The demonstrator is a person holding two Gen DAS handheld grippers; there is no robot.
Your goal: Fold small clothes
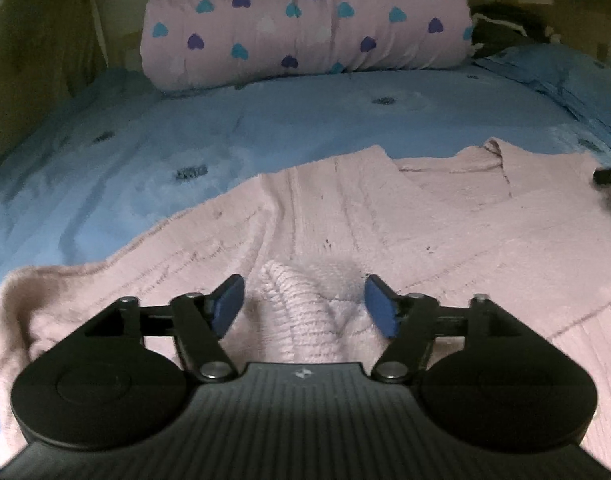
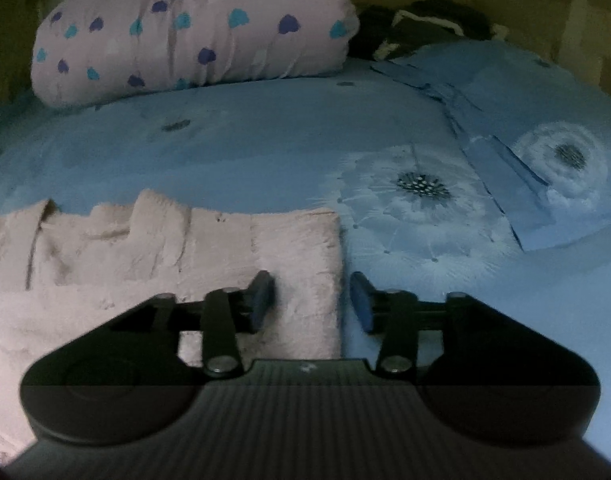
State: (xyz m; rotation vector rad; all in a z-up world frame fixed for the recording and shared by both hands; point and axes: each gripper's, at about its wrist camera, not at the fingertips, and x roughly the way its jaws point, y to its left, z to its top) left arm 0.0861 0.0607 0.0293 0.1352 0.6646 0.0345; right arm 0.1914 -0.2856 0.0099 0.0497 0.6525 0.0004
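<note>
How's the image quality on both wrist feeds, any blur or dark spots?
Left wrist view: dim and soft, the pink sweater smeared, bed edges bowed by the fisheye. Right wrist view: blurrier, the gripper body split by a dark band, the flower print fairly sharp.

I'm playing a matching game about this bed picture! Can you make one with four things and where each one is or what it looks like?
Things:
1. pink sweater
2. heart blanket
3. left tool
4. right tool

Descriptions:
A. rolled up at the far end of the bed
B. open, straddling the sweater's side edge
C. spread out on the blue bedspread
D. open, around a raised ribbed bump of knit

Pairs: 1-C, 2-A, 3-D, 4-B
</note>
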